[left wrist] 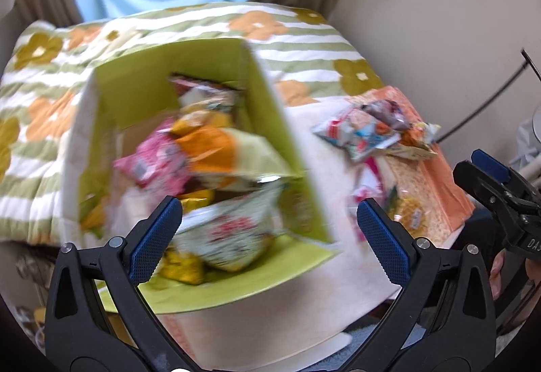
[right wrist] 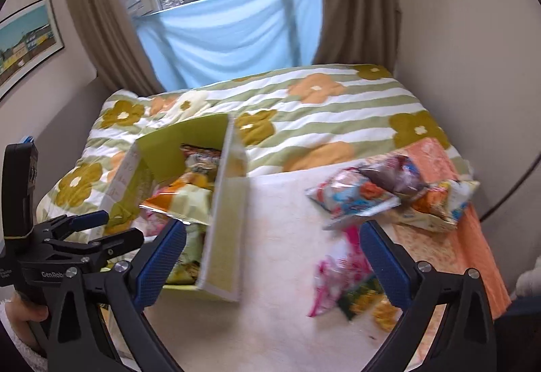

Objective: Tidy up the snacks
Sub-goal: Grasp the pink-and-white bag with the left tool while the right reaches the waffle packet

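left gripper (left wrist: 268,230): jaws spread, nothing held, above green box (left wrist: 270,108) of snack packets (left wrist: 203,152)
right gripper (right wrist: 272,253): released, empty
loose snacks (right wrist: 389,192): piled at 2 o'clock on cream cloth (right wrist: 280,219)
pink packet (right wrist: 334,267): beside right finger, blurred

Box (right wrist: 223,230) open at the top, entry unobstructed from above; interior crowded with packets (left wrist: 209,152), little free depth seen. Right wall of box (left wrist: 287,169) stands tall between the interior and the open tabletop (right wrist: 280,236).

A bare strip of tabletop is seen between the box and the loose pile (right wrist: 389,192), wide enough for passage. Nearer packets (right wrist: 345,274) lie just right of that strip, below the pile.

Left gripper (left wrist: 267,233) is held over the box mouth, fingers spread, nothing between them. Right gripper (right wrist: 270,257) hangs over the bare strip, spread and empty too.

Bed (right wrist: 321,115) borders the tabletop behind; wall (right wrist: 456,17) closes the right side.
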The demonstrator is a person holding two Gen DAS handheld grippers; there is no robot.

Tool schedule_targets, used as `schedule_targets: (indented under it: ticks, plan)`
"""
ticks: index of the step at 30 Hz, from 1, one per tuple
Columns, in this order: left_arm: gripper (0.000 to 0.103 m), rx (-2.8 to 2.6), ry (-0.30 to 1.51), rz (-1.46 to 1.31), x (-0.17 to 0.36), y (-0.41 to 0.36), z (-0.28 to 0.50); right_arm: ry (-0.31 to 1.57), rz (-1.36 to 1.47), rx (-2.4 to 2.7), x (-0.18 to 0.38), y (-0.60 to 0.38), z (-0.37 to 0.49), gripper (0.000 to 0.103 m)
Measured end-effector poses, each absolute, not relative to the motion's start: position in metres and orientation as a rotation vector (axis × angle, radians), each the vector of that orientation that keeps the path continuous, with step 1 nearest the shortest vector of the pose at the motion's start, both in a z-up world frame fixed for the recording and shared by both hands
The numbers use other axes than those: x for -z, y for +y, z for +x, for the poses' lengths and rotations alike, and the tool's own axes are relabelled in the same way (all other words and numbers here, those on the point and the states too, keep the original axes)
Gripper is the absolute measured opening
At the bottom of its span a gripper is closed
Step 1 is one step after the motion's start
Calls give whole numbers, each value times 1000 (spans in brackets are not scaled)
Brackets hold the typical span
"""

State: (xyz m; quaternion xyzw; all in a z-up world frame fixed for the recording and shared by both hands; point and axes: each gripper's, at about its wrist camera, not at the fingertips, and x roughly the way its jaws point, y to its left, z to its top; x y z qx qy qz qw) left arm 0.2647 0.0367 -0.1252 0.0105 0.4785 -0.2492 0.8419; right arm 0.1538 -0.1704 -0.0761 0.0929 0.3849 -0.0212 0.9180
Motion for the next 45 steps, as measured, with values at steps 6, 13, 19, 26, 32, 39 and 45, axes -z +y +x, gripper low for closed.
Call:
schedule_targets:
  ticks: [6, 13, 19, 26, 32, 39, 45]
  plan:
    - [102, 621, 1020, 100, 122, -40, 250, 842, 211, 182, 82, -229, 121, 102]
    - [102, 710, 1101, 215, 140, -112, 248, 938, 296, 285, 117, -276, 88, 102]
    - [102, 729, 1216, 308, 181, -150, 250, 998, 457, 334, 152, -293, 72, 102]
    - [100, 742, 1268, 432, 222, -179, 259, 1046, 610, 437, 194, -307, 70, 102]
    - [96, 718, 1290, 472, 247, -186, 275, 1050, 661, 510, 221, -309, 76, 102]
    - [85, 723, 1342, 465, 271, -190, 285, 1064, 668, 553, 241, -309, 91, 102]
    - [66, 763, 1373, 448, 284, -195, 288, 1086, 647, 583, 250, -314, 101, 102]
